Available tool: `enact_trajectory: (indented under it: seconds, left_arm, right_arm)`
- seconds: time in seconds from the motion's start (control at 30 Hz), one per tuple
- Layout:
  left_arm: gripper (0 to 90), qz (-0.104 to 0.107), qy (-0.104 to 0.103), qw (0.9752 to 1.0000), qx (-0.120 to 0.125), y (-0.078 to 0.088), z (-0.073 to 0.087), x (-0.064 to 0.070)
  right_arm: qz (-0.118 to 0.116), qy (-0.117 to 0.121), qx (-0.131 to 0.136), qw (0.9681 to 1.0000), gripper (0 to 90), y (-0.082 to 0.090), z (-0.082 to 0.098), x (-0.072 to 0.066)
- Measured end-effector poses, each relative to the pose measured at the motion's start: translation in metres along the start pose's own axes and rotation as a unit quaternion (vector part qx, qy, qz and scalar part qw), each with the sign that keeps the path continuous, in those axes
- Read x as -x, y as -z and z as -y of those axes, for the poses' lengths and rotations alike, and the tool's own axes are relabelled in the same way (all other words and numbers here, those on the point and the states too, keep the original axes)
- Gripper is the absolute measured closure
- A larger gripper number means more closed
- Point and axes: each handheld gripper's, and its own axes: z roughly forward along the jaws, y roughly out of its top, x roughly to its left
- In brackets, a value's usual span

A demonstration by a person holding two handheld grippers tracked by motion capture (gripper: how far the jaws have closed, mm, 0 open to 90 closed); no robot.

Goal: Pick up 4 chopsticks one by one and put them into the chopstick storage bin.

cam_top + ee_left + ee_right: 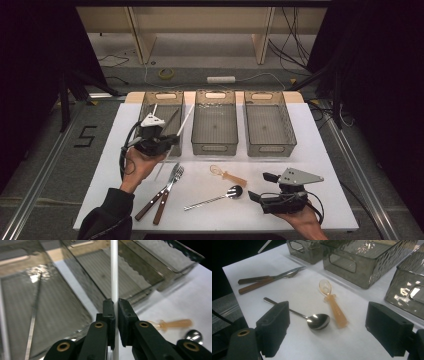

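A thin white plastic chopstick (114, 270) is clamped between the closed jaws of the left gripper (159, 142), its shaft running up past the jaw tips over the near rim of the leftmost smoky translucent plastic bin (145, 107), with its lower end below the gripper near the two wooden-handled pieces of cutlery (161, 197) on the white table (320, 165). Right of this gripper stand the middle bin (215, 145) and the right bin (270, 147). The right gripper (260, 186) rests with jaws wide apart and nothing between them, a shiny metal spoon (318, 321) and an orange translucent plastic spoon (334, 307) lying just ahead of it.
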Motion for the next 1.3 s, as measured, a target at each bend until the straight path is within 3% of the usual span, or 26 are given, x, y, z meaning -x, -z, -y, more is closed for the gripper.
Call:
enact_trajectory:
  seconds: [0.2, 0.67, 1.0, 1.3]
  left_arm:
    - [84.2, -0.015, 0.023, 0.9993, 0.024, 0.011, -0.007, -0.021]
    - [84.3, -0.05, 0.031, 0.9969, 0.052, 0.015, -0.033, -0.057]
    - [84.3, -0.075, 0.036, 0.9954, 0.049, 0.001, -0.05, -0.081]
    - [84.2, -0.098, 0.054, 0.9926, 0.048, -0.018, -0.051, -0.106]
  right_arm:
    - [0.0, -0.002, -0.001, 1.0, 20.5, 0.0, 0.0, 0.0]
    - [-0.001, -0.004, 0.001, 1.0, 20.4, 0.0, 0.0, 0.0]
    - [-0.002, -0.002, 0.001, 1.0, 20.5, -0.001, 0.0, 0.0]
    - [-0.004, -0.002, -0.003, 1.0, 20.5, -0.001, 0.001, -0.001]
